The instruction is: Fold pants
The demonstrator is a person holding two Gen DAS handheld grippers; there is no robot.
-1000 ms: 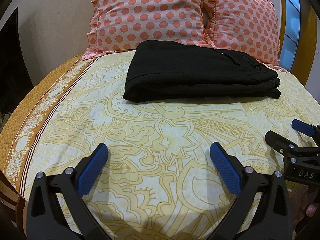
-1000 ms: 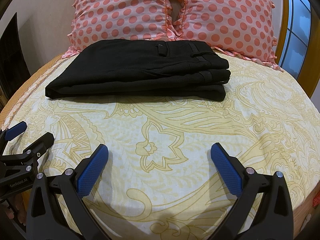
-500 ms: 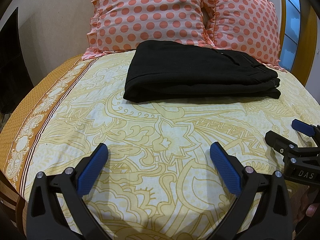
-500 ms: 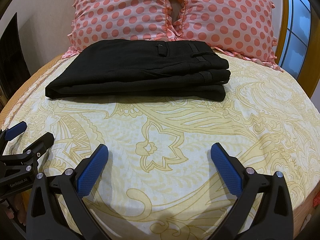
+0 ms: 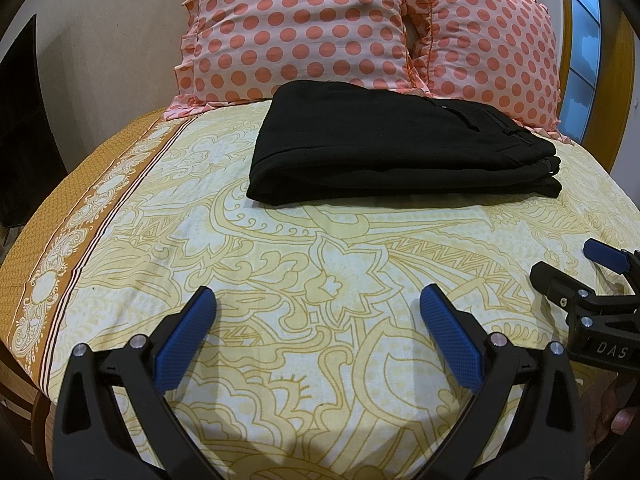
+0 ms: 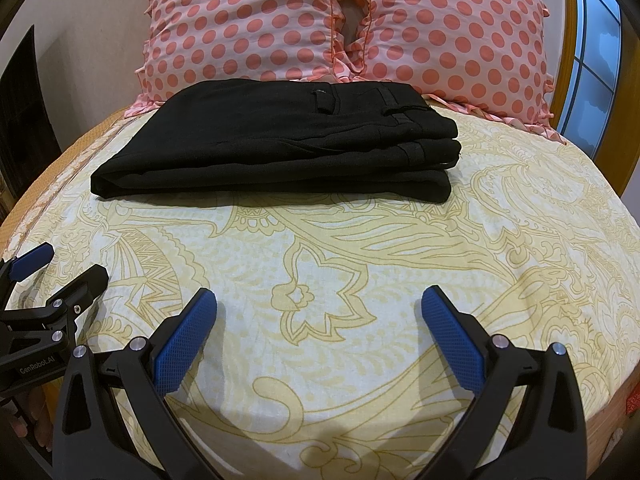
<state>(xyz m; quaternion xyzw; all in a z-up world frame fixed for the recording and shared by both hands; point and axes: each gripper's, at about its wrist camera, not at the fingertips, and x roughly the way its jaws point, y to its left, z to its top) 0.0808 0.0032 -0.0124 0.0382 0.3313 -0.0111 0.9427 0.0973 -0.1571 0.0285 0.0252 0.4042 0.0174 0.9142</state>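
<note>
Black pants lie folded in a flat stack on the yellow patterned bed sheet, close to the pillows. My left gripper is open over the sheet, well short of the pants, with nothing between its blue pads. My right gripper is open too, also well back from the pants and holding nothing. Each gripper shows in the other's view: the right one at the right edge of the left wrist view, the left one at the left edge of the right wrist view.
Two pink polka-dot pillows lean behind the pants. A wooden headboard and a window are at the right. The bed's orange-bordered edge falls off on the left, beside a dark panel.
</note>
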